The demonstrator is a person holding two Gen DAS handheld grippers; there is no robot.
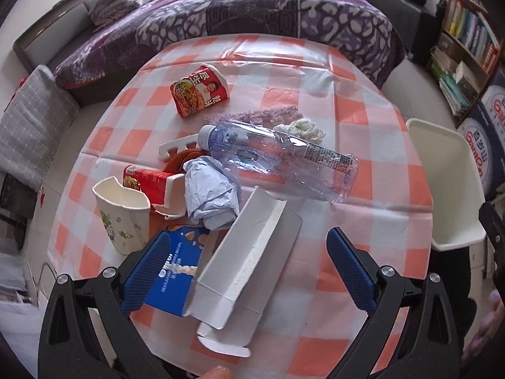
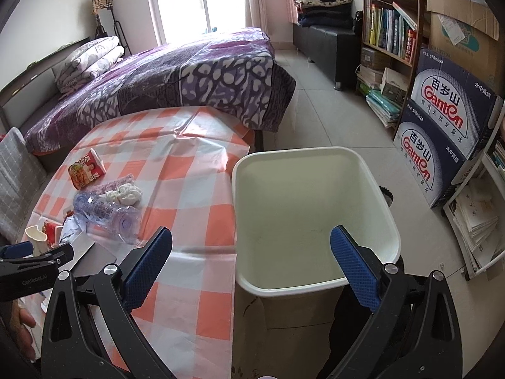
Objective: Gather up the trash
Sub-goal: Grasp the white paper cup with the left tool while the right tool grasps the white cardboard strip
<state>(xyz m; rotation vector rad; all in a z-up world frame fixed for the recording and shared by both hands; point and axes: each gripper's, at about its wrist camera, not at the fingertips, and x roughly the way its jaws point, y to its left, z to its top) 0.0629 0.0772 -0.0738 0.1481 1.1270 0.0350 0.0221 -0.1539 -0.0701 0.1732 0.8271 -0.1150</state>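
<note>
1. Covering most of the left view, a table (image 1: 363,120) under a checked cloth is seen, with all the trash heaped on its left half; a bed (image 2: 189,69) lies just behind it.
2. A white bin (image 2: 315,189) is stood just beside the table's right edge. Its inside is shown bare in the right view, so nothing appears to have been collected yet.
3. A clear bottle (image 1: 277,158) is laid on its side near the table's middle, capped and empty.
4. A flattened white carton (image 1: 249,262) is found nearest the left gripper (image 1: 247,268), partly over a blue box (image 1: 176,271). It is judged the likely first pick.
5. A chipped paper cup (image 1: 123,214) is stood upright at the left edge, beside a red packet (image 1: 148,181) and a white clip.
6. A red noodle cup (image 1: 199,90) is tipped over at the far side, apart from the rest.
7. A crumpled blue paper (image 1: 211,192) is pressed against the bottle, and a white tissue wad (image 1: 303,128) is lodged behind it on a strip of purple cloth.
8. The left gripper is held spread wide above the carton and box, gripping nothing.
9. The right gripper (image 2: 251,268) is likewise spread and empty, poised over the bin's near rim.
10. All of the collecting is judged to remain.
</note>
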